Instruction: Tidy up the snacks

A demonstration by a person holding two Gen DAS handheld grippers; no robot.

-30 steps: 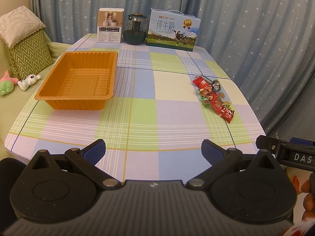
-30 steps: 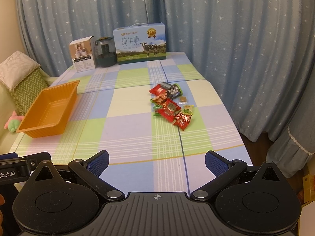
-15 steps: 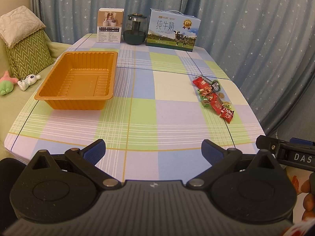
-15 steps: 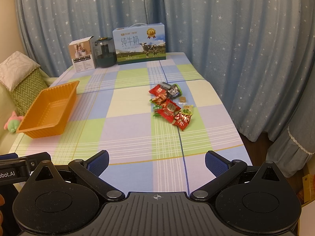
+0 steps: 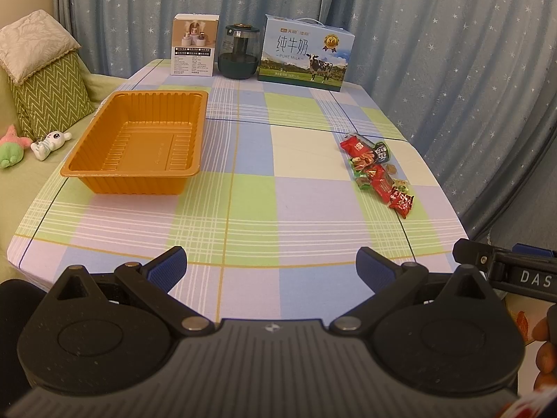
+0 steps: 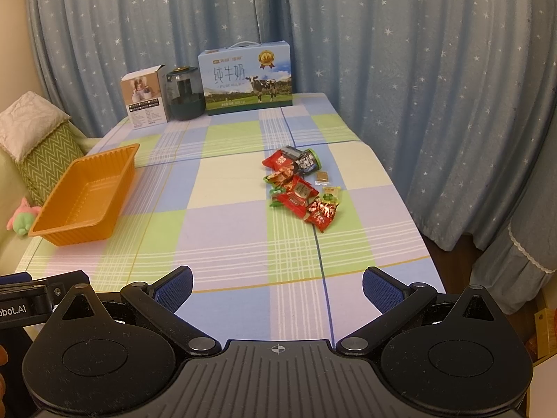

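Observation:
A heap of small snack packets [image 5: 377, 174] [image 6: 299, 188], mostly red with some green and dark wrappers, lies on the right side of the checked tablecloth. An orange plastic tray [image 5: 139, 139] [image 6: 87, 198] with nothing in it stands on the left side. My left gripper [image 5: 271, 264] hovers open over the table's near edge, far from both. My right gripper [image 6: 276, 282] is open too, near the front edge, with the snacks well ahead of it. Part of the right gripper's body [image 5: 504, 271] shows at the right of the left wrist view.
At the table's far end stand a white carton [image 5: 195, 45], a dark glass jar [image 5: 239, 52] and a milk box [image 5: 306, 59]. Cushions [image 5: 45, 76] and soft toys [image 5: 31, 141] lie on the sofa at left. Blue curtains [image 6: 435, 87] hang behind and to the right.
Both views have shifted very slightly; the snacks and tray have not moved and both grippers stay open.

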